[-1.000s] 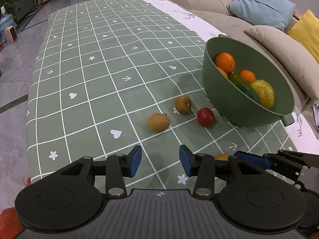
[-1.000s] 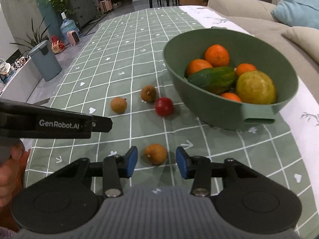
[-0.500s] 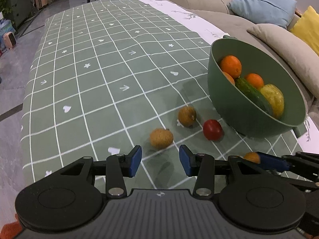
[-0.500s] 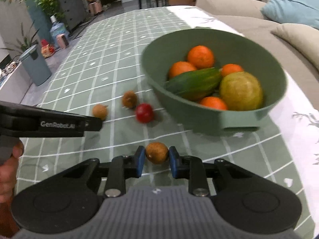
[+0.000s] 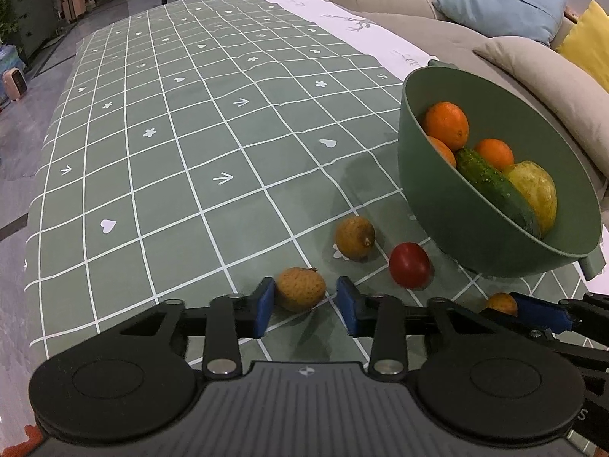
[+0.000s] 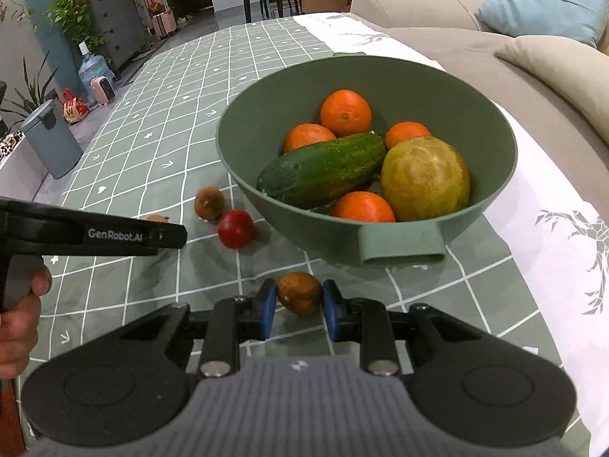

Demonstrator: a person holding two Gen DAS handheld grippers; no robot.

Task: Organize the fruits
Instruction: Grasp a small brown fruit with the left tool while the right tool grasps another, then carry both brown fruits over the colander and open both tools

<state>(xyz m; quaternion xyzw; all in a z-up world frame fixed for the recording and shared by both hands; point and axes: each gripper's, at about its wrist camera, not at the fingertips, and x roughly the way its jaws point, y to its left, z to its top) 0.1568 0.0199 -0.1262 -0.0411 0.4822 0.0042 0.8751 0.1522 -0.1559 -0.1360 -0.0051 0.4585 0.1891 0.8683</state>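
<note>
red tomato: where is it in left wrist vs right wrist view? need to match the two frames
Left wrist: the red tomato lies on the tablecloth right of centre, just ahead and right of the left gripper.
Right wrist: it lies left of centre, ahead and left of the right gripper.
Shared landmark: the green bowl; in both views the tomato lies beside its base, next to a brown fruit.

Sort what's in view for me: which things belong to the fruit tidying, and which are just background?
Job: green bowl with oranges, cucumber and a yellow fruit; brown fruit clamped in the right gripper; brown fruit between the open left gripper pads; loose brown fruit; red fruit.

Background: sofa cushions, bin, plants.
</note>
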